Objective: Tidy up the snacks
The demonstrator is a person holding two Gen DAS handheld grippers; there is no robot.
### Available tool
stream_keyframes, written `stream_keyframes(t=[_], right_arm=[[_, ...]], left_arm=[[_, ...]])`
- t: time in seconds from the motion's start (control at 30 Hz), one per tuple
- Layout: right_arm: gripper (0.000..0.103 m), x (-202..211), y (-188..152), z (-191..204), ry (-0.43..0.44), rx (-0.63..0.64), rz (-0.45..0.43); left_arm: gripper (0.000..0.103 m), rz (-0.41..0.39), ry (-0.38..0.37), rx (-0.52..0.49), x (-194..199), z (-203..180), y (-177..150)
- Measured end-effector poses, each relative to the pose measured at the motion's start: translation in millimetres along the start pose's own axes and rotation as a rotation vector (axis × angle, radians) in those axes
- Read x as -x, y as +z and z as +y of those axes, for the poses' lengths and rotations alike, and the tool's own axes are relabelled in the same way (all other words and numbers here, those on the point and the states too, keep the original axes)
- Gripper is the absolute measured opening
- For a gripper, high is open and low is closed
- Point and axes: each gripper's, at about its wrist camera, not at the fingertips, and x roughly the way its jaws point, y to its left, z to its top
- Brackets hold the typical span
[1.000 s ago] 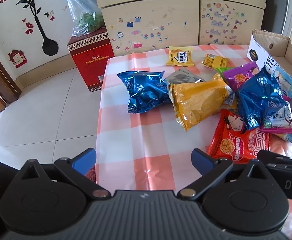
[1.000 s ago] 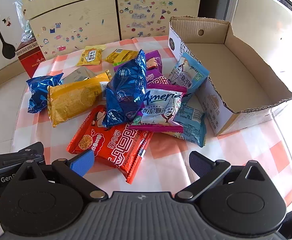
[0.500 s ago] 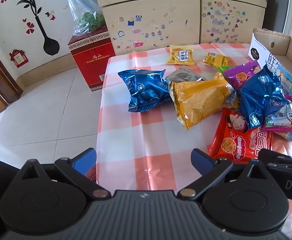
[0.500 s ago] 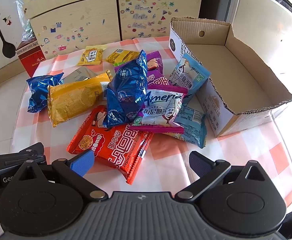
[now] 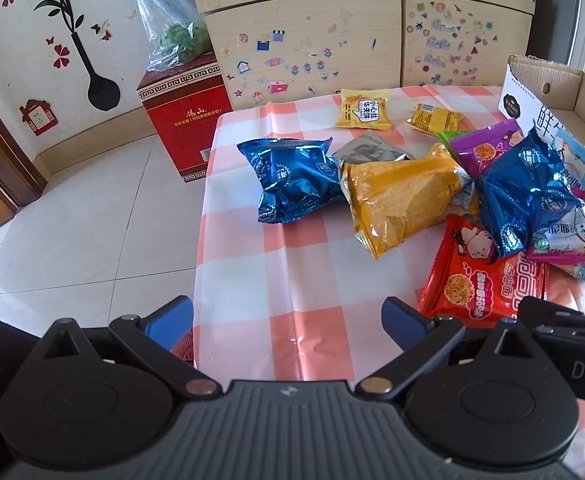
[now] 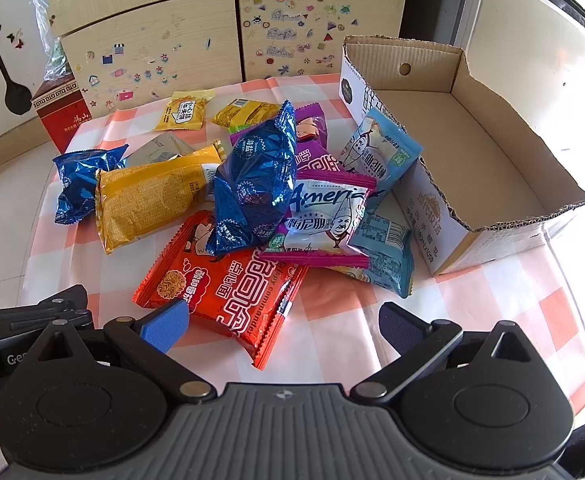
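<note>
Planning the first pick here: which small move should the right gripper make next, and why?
Probably ease the right gripper forward onto the red noodle-snack packet: it is open and empty, that packet lies nearest, and the cardboard box holds nothing yet.

Orange-checked tablecloth (image 6: pixel 472 300); blue (image 6: pixel 252 184), yellow (image 6: pixel 152 196), perhaps red packets (image 6: pixel 220 284).

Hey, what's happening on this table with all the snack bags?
A person holds two handheld grippers over a checked pink-and-white tablecloth. The left gripper and the right gripper are both open and hold nothing. A heap of snack packets, among them a red noodle-snack packet and a crinkled blue foil bag, lies beside an open cardboard box with nothing visible inside. No sorting shows yet.
</note>
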Motion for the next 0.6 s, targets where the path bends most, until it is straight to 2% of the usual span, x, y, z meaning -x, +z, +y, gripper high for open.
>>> stream_keyframes(t=[0.6], right_arm=[[0.103,0.1,1.9,0.2,-0.004,0.008,-0.01]], left_arm=[[0.097,0.026,-0.008,0.0,-3.1,-0.9,4.5]])
